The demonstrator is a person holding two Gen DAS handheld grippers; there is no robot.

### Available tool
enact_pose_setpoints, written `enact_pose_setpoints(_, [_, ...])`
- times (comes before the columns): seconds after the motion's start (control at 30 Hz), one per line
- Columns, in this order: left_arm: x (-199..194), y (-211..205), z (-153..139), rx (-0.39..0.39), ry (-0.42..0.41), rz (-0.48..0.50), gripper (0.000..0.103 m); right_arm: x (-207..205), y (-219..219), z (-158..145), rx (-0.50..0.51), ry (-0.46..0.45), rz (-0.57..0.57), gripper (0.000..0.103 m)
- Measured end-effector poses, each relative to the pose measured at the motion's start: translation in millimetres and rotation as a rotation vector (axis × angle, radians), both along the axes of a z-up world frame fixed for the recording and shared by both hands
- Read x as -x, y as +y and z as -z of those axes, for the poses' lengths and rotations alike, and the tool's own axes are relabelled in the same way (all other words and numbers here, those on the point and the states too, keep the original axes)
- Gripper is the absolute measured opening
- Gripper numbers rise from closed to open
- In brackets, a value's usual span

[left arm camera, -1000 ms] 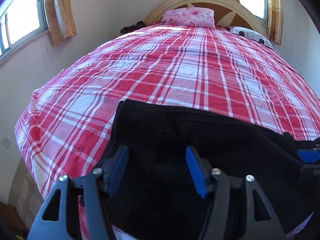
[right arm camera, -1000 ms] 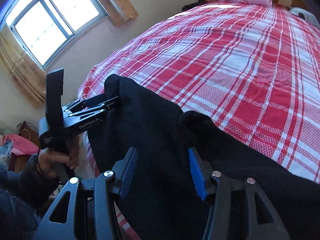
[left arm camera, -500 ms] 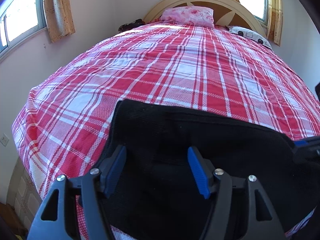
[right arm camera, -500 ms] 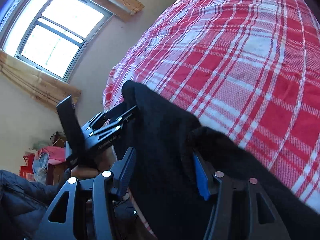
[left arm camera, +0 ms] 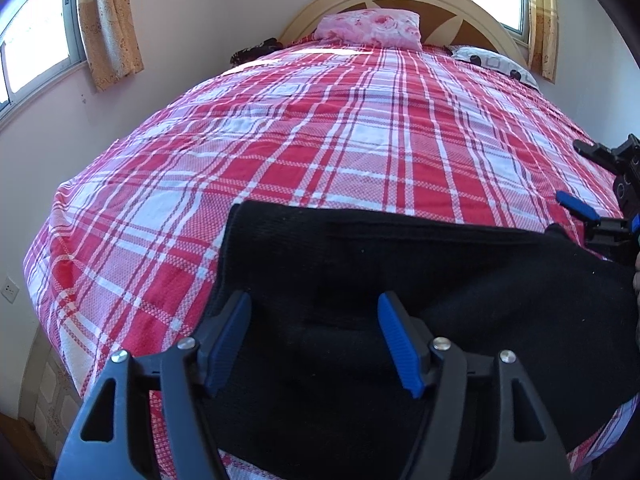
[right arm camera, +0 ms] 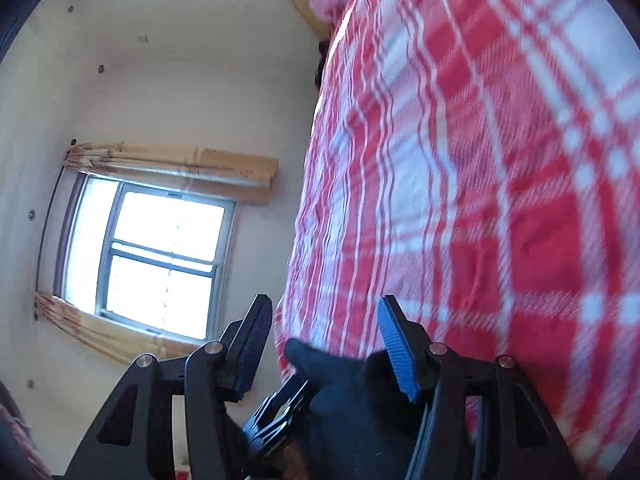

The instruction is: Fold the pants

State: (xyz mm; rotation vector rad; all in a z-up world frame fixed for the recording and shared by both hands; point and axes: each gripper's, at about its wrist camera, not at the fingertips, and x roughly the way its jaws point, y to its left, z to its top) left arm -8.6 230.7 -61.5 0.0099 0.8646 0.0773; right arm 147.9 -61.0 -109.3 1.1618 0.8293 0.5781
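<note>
Black pants point(left arm camera: 400, 280) lie across the near end of the red-and-white plaid bed point(left arm camera: 340, 140). My left gripper point(left arm camera: 314, 340) is open, its blue pads apart over the pants' near left part, holding nothing. In that view my right gripper point(left arm camera: 596, 216) shows at the far right, at the pants' right end. In the right wrist view my right gripper point(right arm camera: 324, 340) is open and rolled steeply sideways; a bit of black pants point(right arm camera: 352, 392) lies between and below its fingers, and the left gripper's body point(right arm camera: 276, 416) shows beneath. The view is blurred.
A pink pillow point(left arm camera: 370, 28) and a spotted pillow point(left arm camera: 496, 62) lie at the wooden headboard point(left arm camera: 452, 4). Curtained windows are in the left wall point(right arm camera: 156, 256) and behind the bed. The bed's left edge drops off near the wall.
My right gripper has rolled and swung away, so its view tilts toward the wall and window. It holds less of the pants between its fingers. My left gripper has stayed almost still.
</note>
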Motion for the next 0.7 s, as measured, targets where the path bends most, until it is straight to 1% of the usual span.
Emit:
enact_pose_setpoints(0.07, [-1, 3, -4, 0.021, 0.005, -0.004, 0.069, 3, -7, -13, 0.038, -0.004, 0.015, 0.058])
enact_pose_setpoints(0.13, [0, 3, -11, 0.038, -0.006, -0.01, 0.069, 14, -6, -39, 0.175, -0.048, 0.001, 0.058])
enact_pose_setpoints(0.17, [2, 2, -16, 0.048, -0.027, -0.004, 0.069, 21, -2, -51, 0.238, -0.071, -0.012, 0.058])
enact_pose_setpoints(0.2, [4, 0, -20, 0.054, -0.05, 0.005, 0.069, 30, 5, -59, 0.281, -0.105, -0.03, 0.058])
enact_pose_setpoints(0.23, [6, -5, -25, 0.054, -0.071, 0.02, 0.069, 39, 15, -64, 0.312, -0.126, -0.055, 0.058])
enact_pose_setpoints(0.27, [6, -11, -26, 0.049, -0.077, 0.034, 0.069, 46, 23, -63, 0.347, -0.125, -0.073, 0.058])
enact_pose_setpoints(0.3, [5, -16, -26, 0.044, -0.069, 0.047, 0.069, 52, 28, -60, 0.374, -0.121, -0.081, 0.058])
enact_pose_setpoints(0.33, [1, -24, -22, 0.035, -0.045, 0.058, 0.069, 58, 33, -55, 0.406, -0.114, -0.084, 0.058])
enact_pose_setpoints(0.37, [-3, -29, -16, 0.029, -0.017, 0.055, 0.069, 61, 30, -48, 0.427, -0.096, -0.077, 0.055])
enact_pose_setpoints(0.4, [-7, -32, -10, 0.03, 0.012, 0.044, 0.069, 63, 27, -41, 0.447, -0.067, -0.059, 0.05])
enact_pose_setpoints(0.43, [-11, -33, -3, 0.037, 0.044, 0.023, 0.069, 66, 23, -36, 0.45, -0.055, -0.041, 0.048])
enact_pose_setpoints(0.5, [-11, -33, -2, 0.056, 0.035, -0.006, 0.07, 72, 17, -45, 0.494, -0.044, -0.008, 0.048])
enact_pose_setpoints(0.53, [-11, -33, -2, 0.066, 0.032, -0.012, 0.073, 79, 11, -58, 0.53, -0.063, 0.021, 0.048])
enact_pose_setpoints(0.57, [-11, -34, -2, 0.066, 0.036, -0.014, 0.074, 82, 4, -73, 0.562, -0.099, 0.055, 0.048])
enact_pose_setpoints(0.6, [-11, -34, -1, 0.062, 0.038, -0.014, 0.074, 93, -7, -92, 0.605, -0.131, 0.1, 0.049])
enact_pose_setpoints(0.67, [-10, -35, -1, 0.055, 0.037, -0.016, 0.074, 117, -39, -127, 0.752, -0.15, 0.216, 0.049])
enact_pose_setpoints(0.7, [-10, -36, -1, 0.055, 0.037, -0.018, 0.074, 128, -56, -139, 0.857, -0.137, 0.288, 0.049])
